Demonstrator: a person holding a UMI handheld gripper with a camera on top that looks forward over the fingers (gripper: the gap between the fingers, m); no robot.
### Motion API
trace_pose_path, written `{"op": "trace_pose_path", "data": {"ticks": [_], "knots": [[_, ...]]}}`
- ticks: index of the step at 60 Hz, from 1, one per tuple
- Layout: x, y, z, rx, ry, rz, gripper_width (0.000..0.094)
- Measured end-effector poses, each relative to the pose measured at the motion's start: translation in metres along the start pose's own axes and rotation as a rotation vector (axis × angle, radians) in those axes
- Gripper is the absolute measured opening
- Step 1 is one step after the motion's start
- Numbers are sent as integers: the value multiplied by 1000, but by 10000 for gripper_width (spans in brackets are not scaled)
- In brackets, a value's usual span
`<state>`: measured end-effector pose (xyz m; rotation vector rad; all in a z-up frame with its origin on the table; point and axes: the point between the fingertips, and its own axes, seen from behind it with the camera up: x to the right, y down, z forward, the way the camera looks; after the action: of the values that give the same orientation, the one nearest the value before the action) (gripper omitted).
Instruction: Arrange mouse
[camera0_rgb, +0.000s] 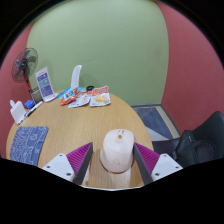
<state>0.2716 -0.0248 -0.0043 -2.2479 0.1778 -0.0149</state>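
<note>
A white computer mouse (117, 150) sits between my two fingers, its front end pointing away from me over the round wooden table (70, 125). My gripper (116, 158) is shut on the mouse, with the pink pads pressing on its two sides. A dark blue patterned mouse mat (28, 143) lies on the table to the left of the fingers, apart from the mouse.
At the table's far side stand a small fan (25, 62), a white framed stand (45, 82), a tall white object (76, 80), colourful packets (90, 98) and a white bottle (18, 109). A black chair (200, 142) is on the right, and a rug (155, 120) lies beyond it.
</note>
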Motion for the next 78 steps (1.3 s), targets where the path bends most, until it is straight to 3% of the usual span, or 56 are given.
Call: {"op": "trace_pose_path", "data": {"ticks": [4, 9, 21, 33, 43, 48, 53, 59, 68, 78], "knots": [[3, -4, 9, 5, 21, -33, 777], [5, -10, 16, 22, 37, -81, 574], [4, -15, 16, 22, 55, -96, 430], [4, -39, -13, 44, 172, -79, 406], [-39, -134, -103, 231, 258, -45, 407], [-95, -181, -157, 339, 233, -26, 404], [-169, -195, -185, 390, 164, -11, 404], [-254, -168, -173, 328, 70, -12, 403], [-337, -46, -93, 107, -21, -8, 403], [-357, 37, -43, -1, -16, -51, 435]]}}
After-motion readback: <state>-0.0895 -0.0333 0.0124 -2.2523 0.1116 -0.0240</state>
